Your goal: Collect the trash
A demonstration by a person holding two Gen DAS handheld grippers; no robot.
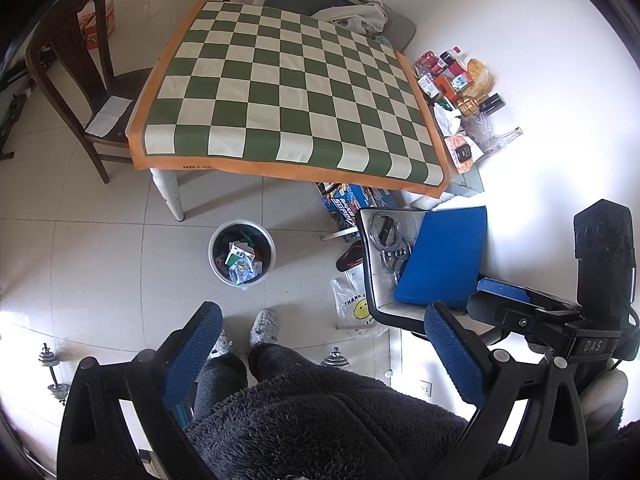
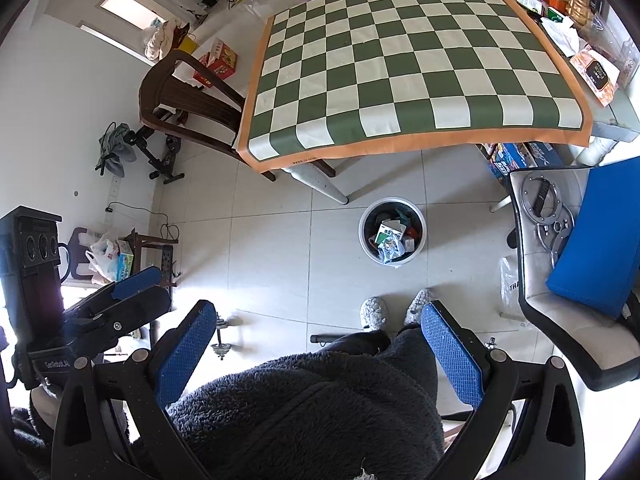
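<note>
At the bottom of each frame, the left gripper (image 1: pixel 322 350) and the right gripper (image 2: pixel 318 346) are hanging spread wide and empty over the person's lap. Mid-frame, the bin (image 1: pixel 216 268) is sitting on the floor holding wrappers. Further off, at the right edge of the checkered table (image 1: pixel 280 96), the trash pile (image 1: pixel 460 92) is waiting, seemingly the next reach.

Open floor (image 2: pixel 272 248) lies between me and the table (image 2: pixel 400 80), so I can reach the bin (image 2: pixel 392 236) straight ahead with nothing in the way. The checkered top of the table is bare across its middle. Packets and bottles (image 1: pixel 460 92) crowd its right edge. A wooden chair (image 1: pixel 76 80) blocks the left side; a white chair (image 1: pixel 400 280) with a blue cushion (image 1: pixel 444 256) hems in my right. Dumbbells (image 1: pixel 52 372) lie on the floor at my left.
</note>
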